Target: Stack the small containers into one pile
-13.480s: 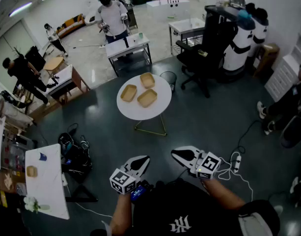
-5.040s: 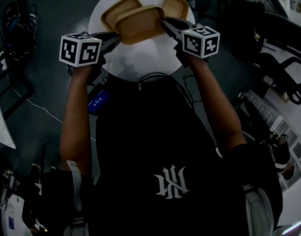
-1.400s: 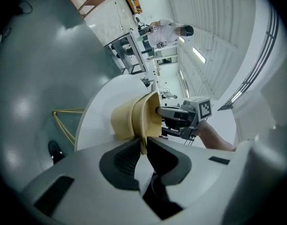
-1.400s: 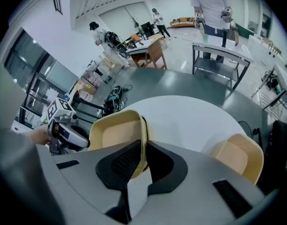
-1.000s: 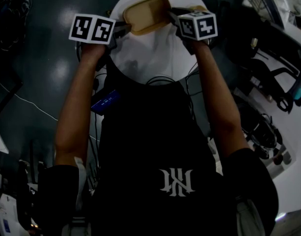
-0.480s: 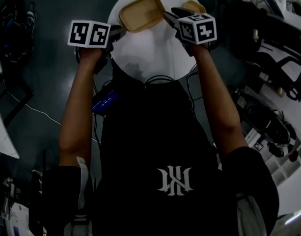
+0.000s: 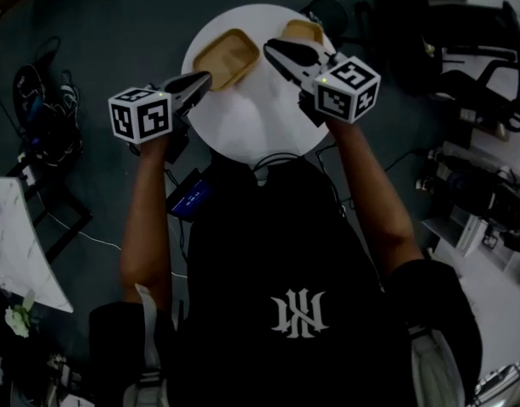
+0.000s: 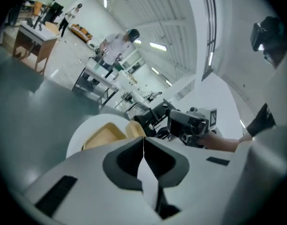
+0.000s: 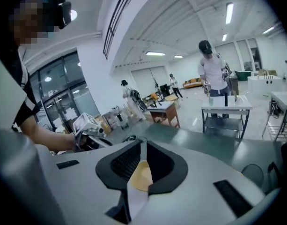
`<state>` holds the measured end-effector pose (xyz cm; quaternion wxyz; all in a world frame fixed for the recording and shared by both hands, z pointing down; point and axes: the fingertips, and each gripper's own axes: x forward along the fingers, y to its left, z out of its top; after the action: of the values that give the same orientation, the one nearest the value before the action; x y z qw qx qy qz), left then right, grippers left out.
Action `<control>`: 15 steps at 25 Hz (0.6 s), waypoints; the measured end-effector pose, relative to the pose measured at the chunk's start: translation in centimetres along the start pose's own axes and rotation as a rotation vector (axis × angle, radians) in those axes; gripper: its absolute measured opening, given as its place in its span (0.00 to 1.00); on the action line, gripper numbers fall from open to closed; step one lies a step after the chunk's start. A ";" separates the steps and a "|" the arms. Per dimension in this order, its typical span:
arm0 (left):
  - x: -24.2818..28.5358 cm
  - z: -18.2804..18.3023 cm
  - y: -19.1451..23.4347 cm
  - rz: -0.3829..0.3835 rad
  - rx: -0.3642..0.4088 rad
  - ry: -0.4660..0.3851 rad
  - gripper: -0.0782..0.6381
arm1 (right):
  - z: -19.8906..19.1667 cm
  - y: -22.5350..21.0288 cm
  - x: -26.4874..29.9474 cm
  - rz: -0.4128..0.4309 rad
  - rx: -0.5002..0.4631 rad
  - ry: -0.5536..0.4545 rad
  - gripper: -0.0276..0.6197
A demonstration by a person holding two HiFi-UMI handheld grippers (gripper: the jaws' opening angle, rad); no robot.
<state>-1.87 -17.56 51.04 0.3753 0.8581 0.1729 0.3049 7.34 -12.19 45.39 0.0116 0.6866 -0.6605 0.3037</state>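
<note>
On the round white table (image 7: 251, 108) a stack of tan containers (image 7: 226, 58) lies at the far left, and another tan container (image 7: 302, 30) at the far right is partly hidden. My left gripper (image 7: 204, 79) hangs above the table, near the stack and clear of it. Its jaws have just closed with nothing between them (image 8: 143, 142). My right gripper (image 7: 268, 47) hovers between the two containers; its jaws have also just been closing, empty, tips together (image 9: 142, 144). The left gripper view shows the tan stack (image 8: 103, 134) below.
Office chairs and equipment (image 7: 463, 24) crowd the right. Cables and gear (image 7: 39, 117) lie on the floor at the left, and a white table (image 7: 18, 244) stands at the lower left. A person (image 9: 213, 74) stands by a far workbench (image 9: 225, 108).
Both grippers let go of the ends of the tan container and rose away from it. The container stays on the stack on the table. Both pairs of jaws came together.
</note>
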 end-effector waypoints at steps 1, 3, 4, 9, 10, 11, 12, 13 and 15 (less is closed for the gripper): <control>-0.3 1.2 -1.3 -0.021 0.049 -0.038 0.12 | 0.7 0.9 -0.6 0.019 -0.023 -0.024 0.14; -1.0 3.3 -3.8 -0.046 0.150 -0.097 0.11 | 2.1 2.8 -1.9 0.065 -0.058 -0.078 0.13; -1.4 4.2 -5.1 -0.056 0.197 -0.128 0.11 | 3.0 3.8 -2.7 0.094 -0.067 -0.114 0.13; -4.0 7.5 -12.9 -0.100 0.458 -0.287 0.11 | 7.1 9.6 -8.0 0.290 -0.099 -0.363 0.12; -4.6 8.0 -14.8 -0.102 0.507 -0.321 0.11 | 7.9 10.7 -9.5 0.330 -0.103 -0.416 0.12; -5.0 8.2 -16.9 -0.105 0.545 -0.354 0.11 | 8.5 11.7 -11.3 0.362 -0.111 -0.459 0.12; -5.2 8.1 -18.9 -0.110 0.575 -0.381 0.11 | 8.9 12.4 -13.2 0.383 -0.124 -0.493 0.12; -5.1 7.8 -20.9 -0.112 0.601 -0.399 0.11 | 9.1 12.9 -15.2 0.391 -0.139 -0.521 0.12; -4.5 7.1 -24.2 -0.111 0.652 -0.419 0.11 | 9.1 13.1 -19.1 0.381 -0.165 -0.576 0.12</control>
<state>-2.30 -7.81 27.40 0.1260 0.9654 0.2263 0.0314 0.10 -0.49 24.67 -0.1767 0.6053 -0.7751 0.0399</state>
